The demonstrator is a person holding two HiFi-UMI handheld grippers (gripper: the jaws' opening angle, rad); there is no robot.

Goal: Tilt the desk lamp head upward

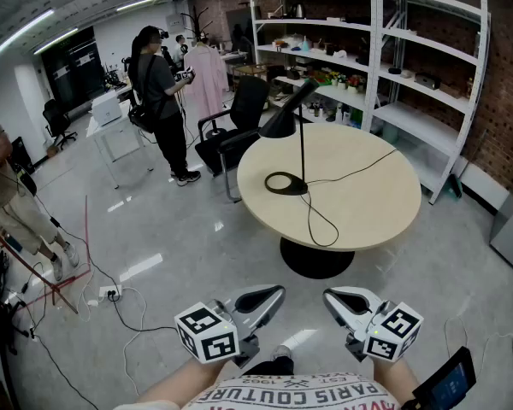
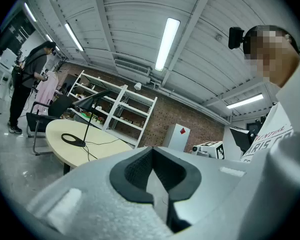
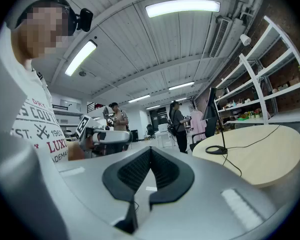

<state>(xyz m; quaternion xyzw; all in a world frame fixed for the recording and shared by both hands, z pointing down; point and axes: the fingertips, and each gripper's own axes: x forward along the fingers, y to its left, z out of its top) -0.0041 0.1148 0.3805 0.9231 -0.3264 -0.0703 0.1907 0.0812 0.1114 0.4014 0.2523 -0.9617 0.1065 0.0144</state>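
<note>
A black desk lamp stands on the round beige table. It has a ring base and a thin upright pole. Its cone head hangs down and to the left. Its cord loops over the tabletop. My left gripper and right gripper are held side by side close to my body, well short of the table, both shut and empty. In the left gripper view the lamp is far off at the left. The right gripper view has the lamp at the right.
A white shelving rack with small items stands behind the table. A black office chair sits at the table's far left. Two people stand at the left. Cables and a red cord lie across the floor there.
</note>
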